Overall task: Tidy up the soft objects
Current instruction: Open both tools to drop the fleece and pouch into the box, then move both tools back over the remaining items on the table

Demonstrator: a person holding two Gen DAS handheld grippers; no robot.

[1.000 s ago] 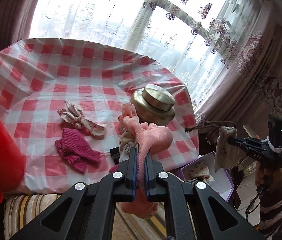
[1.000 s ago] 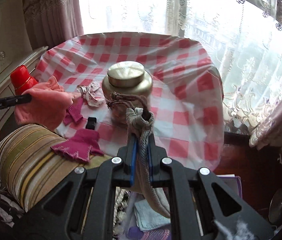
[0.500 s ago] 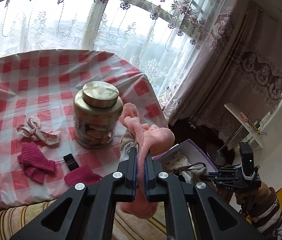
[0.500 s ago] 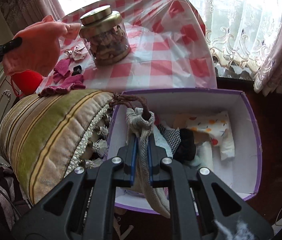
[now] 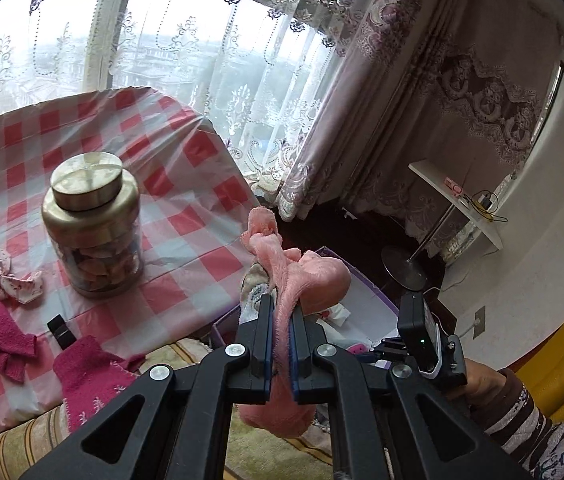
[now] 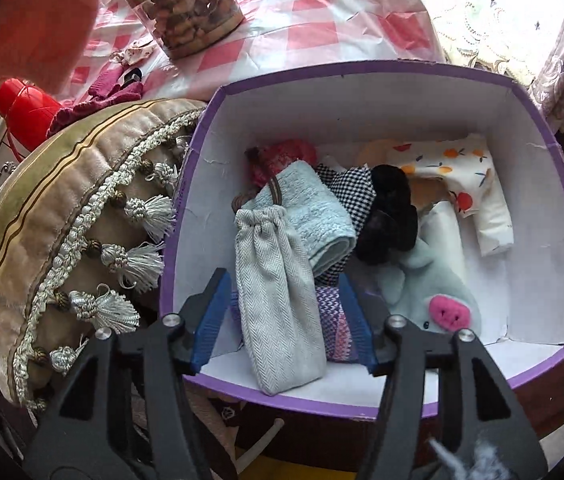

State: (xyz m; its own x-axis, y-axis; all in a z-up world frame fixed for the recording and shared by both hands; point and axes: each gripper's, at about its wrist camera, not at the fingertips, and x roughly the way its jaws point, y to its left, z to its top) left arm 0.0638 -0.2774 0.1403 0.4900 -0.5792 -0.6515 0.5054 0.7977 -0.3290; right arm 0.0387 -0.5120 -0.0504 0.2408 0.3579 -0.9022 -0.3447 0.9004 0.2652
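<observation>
Beside the checked table (image 5: 186, 168), the left gripper (image 5: 280, 320) is clamped on a pink plush (image 5: 305, 280) — the right gripper (image 6: 282, 312), angled down, has just opened over a grey drawstring pouch (image 6: 278, 296) lying loose in the purple box (image 6: 561, 184) of soft things.

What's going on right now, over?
Right gripper just opened, grey pouch lying loose in purple box. Left gripper clamps pink fluffy cloth. Nothing blocking.
</observation>
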